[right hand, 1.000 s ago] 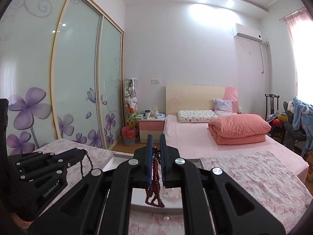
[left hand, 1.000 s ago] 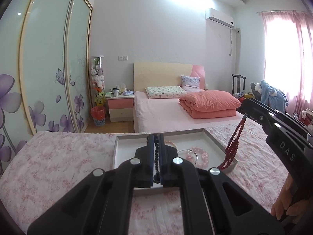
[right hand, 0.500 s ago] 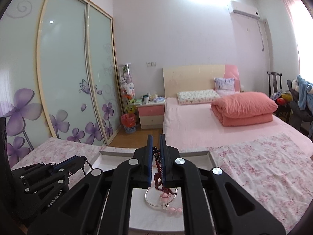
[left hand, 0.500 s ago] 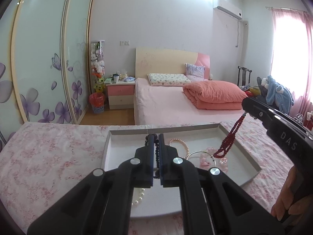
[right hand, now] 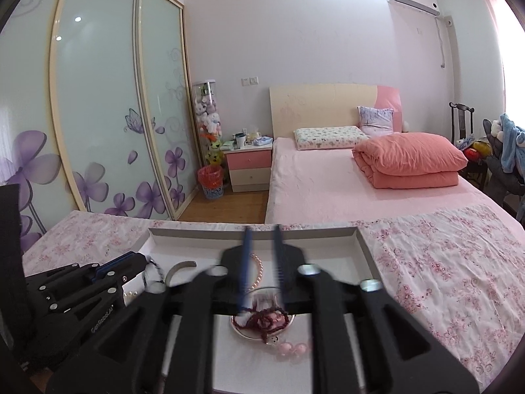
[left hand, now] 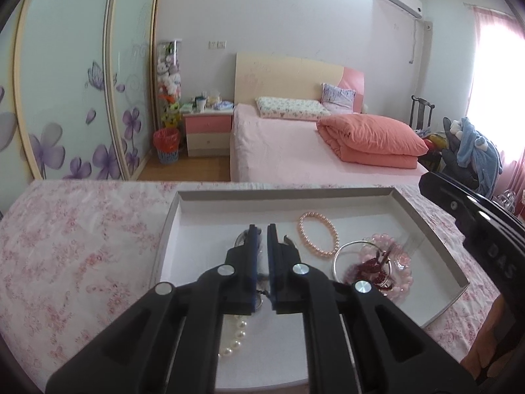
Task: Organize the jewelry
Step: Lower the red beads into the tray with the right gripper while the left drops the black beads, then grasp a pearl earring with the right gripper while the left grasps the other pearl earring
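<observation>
A shallow white tray [left hand: 285, 194] with a grey rim lies on the floral cloth. My left gripper [left hand: 262, 229] hovers low over its left half. Its jaws are opening, and the dark bead string [left hand: 242, 240] lies under them with no pad pressing it. My right gripper [right hand: 262, 229] is over the tray's right half, jaws opening and blurred, with nothing between them. The dark red necklace [right hand: 262, 320] lies heaped below it on a silver bangle [left hand: 338, 257] and a pink bead bracelet [left hand: 398, 264]. A peach pearl bracelet [left hand: 318, 234] and white pearls [left hand: 236, 338] also lie in the tray.
The tray sits on a table under a pink floral cloth [left hand: 75, 246]. Beyond the far edge are a pink bed [left hand: 288, 151] and a flowered wardrobe [right hand: 98, 115] at the left. A hand [left hand: 489, 338] holds the right gripper at the lower right.
Both grippers came forward and down over the tray. The right jaws parted and the red necklace dropped onto the bangle. The left jaws parted slightly and the dark beads slipped down.
</observation>
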Available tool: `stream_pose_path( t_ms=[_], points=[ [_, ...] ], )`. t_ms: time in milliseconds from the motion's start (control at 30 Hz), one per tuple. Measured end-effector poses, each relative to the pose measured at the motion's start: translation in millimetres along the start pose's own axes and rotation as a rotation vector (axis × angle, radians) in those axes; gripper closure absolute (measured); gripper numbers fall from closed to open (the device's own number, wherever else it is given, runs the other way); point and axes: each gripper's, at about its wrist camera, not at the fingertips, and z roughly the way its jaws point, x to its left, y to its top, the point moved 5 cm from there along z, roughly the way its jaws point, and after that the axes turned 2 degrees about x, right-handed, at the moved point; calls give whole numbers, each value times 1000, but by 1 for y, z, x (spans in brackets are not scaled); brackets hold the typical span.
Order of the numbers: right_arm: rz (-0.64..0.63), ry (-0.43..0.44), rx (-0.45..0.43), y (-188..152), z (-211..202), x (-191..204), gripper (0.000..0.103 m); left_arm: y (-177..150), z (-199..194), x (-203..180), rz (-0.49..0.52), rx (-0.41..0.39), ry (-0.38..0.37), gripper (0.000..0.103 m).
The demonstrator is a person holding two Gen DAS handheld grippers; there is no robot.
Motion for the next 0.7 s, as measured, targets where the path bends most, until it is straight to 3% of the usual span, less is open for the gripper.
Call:
stream_pose_path(
  t_ms=[33,367,433,567,700],
  points=[
    [6,-10,-12,0,-3,-3,52,-1,1,3,-11,5,-3,85],
    [20,-19,-12,0,-13,-11,52,-1,-14,20,-49,0,11,83],
    [15,-16,-4,-3,-16,-11,52,-2,-19,22,-49,-1,17,79],
    [12,1,54,-18,-27,-14,53,-13,-37,28,-39,6,29,71],
    [6,35,174,-46,-35,-17,57,-38,-54,35,-20,64,28,63]
  ],
)
